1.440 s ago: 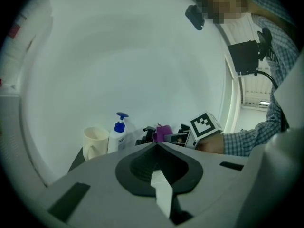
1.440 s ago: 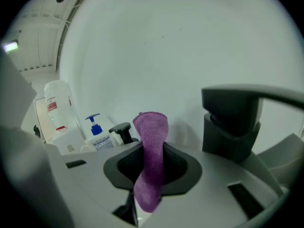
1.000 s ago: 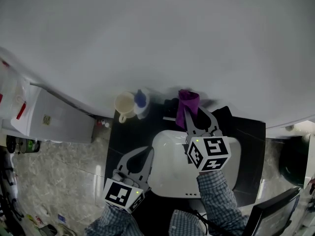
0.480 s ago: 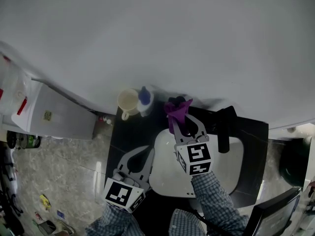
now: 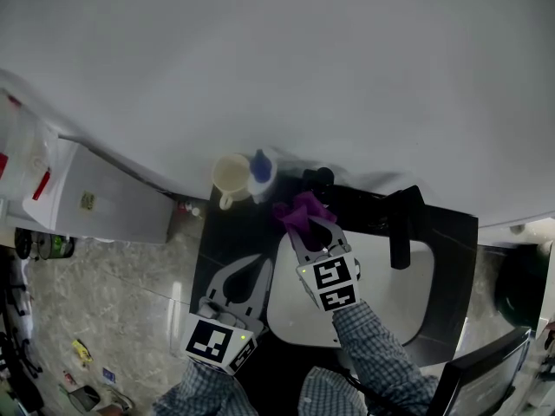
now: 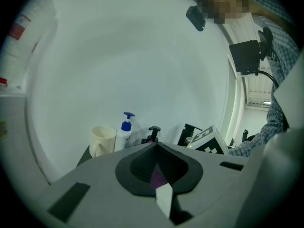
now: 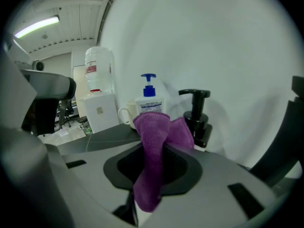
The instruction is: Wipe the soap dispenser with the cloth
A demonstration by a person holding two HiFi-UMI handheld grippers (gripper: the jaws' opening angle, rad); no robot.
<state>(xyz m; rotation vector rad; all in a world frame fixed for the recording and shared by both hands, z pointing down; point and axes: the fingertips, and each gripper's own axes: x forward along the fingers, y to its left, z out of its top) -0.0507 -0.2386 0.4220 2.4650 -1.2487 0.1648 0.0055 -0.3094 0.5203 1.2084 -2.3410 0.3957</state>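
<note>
Purple microfibre cloth (image 7: 152,141) sits pinched in our right tongs (image 5: 305,222) at frame centre, near the white blue-pump soap dispenser (image 5: 260,173) on the black table (image 5: 227,232); our left tongs (image 5: 258,265) closed, empty.

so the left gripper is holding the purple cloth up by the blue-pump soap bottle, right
Not the left: it is the right gripper that holds the purple cloth up by the blue-pump soap bottle. The right gripper view shows the cloth clamped between its jaws. The left gripper sits lower down, jaws together on nothing.
</note>
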